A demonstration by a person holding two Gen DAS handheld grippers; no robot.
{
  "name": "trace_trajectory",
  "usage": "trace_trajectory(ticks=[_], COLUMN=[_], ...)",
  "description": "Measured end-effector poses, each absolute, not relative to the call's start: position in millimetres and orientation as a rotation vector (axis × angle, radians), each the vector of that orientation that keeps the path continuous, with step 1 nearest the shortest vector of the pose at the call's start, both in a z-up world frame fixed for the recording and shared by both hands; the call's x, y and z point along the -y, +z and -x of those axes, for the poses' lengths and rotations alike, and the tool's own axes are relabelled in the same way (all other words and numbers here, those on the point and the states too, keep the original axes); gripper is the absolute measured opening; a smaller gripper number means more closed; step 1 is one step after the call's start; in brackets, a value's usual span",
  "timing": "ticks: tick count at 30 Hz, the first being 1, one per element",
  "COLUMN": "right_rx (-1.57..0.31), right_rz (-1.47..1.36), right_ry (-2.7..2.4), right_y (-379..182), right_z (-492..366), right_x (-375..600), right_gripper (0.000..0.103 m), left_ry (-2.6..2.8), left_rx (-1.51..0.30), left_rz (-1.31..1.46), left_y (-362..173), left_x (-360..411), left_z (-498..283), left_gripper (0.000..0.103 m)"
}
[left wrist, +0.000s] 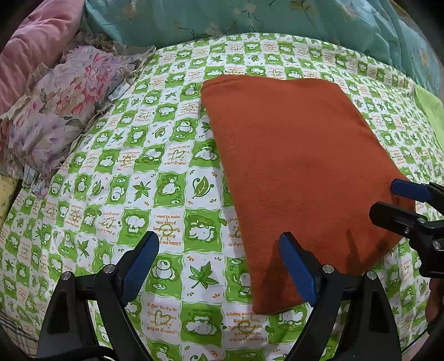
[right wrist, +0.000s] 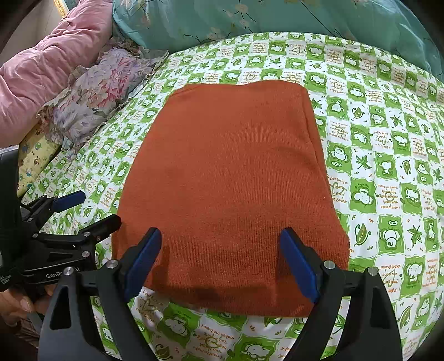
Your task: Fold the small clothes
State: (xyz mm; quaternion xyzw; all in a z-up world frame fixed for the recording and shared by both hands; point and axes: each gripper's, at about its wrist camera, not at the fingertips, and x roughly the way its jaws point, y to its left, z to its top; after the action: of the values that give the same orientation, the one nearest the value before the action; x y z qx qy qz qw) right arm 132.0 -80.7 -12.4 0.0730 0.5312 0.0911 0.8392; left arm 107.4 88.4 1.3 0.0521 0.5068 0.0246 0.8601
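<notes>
Rust-orange knit is filling the middle of both my views: the cloth (right wrist: 233,194) is lying flat on the bed (right wrist: 388,166), already folded into a neat rectangle with its long sides running away from me. I am holding both grippers just above its near end, and neither is gripping anything. The right gripper (right wrist: 220,263) is hovering over the cloth's near edge with its blue-padded fingers (right wrist: 298,266) spread wide, both pads over the fabric; I cannot tell whether they are touching it. The left gripper (left wrist: 219,266) is sitting off the cloth's left side, fingers (left wrist: 140,263) likewise released and wide apart, one pad over the checked sheet and the other overlapping the cloth's near left corner. In the left view I am seeing the right gripper poking in from the right edge over the cloth's near right corner, and in the right view the left one is showing at the left edge, with part of a hand (right wrist: 16,305) beneath it. The bed's green-and-white sheet is surrounding the cloth on all sides. A floral pillow (left wrist: 63,111) and a pink quilt (left wrist: 36,47) are lying at the far left, a teal blanket (left wrist: 249,19) is running along the far side, and a bit of light green fabric (left wrist: 430,111) is peeking in at the right.
</notes>
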Motion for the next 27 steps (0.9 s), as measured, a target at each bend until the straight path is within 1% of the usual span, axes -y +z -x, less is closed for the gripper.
trace_trajectory(ticks=[27], right_rx=[-1.122], right_rz=[-0.162], right_ry=[0.191], right_y=[-11.5], right_z=[-132.1], right_x=[80.2], right_gripper=[0.088], left_ry=[0.041], left_rx=[-1.057], left_rz=[-0.101], left_y=[2.9], left_x=[-88.5], left_z=[-105.9], left_gripper=[0.089])
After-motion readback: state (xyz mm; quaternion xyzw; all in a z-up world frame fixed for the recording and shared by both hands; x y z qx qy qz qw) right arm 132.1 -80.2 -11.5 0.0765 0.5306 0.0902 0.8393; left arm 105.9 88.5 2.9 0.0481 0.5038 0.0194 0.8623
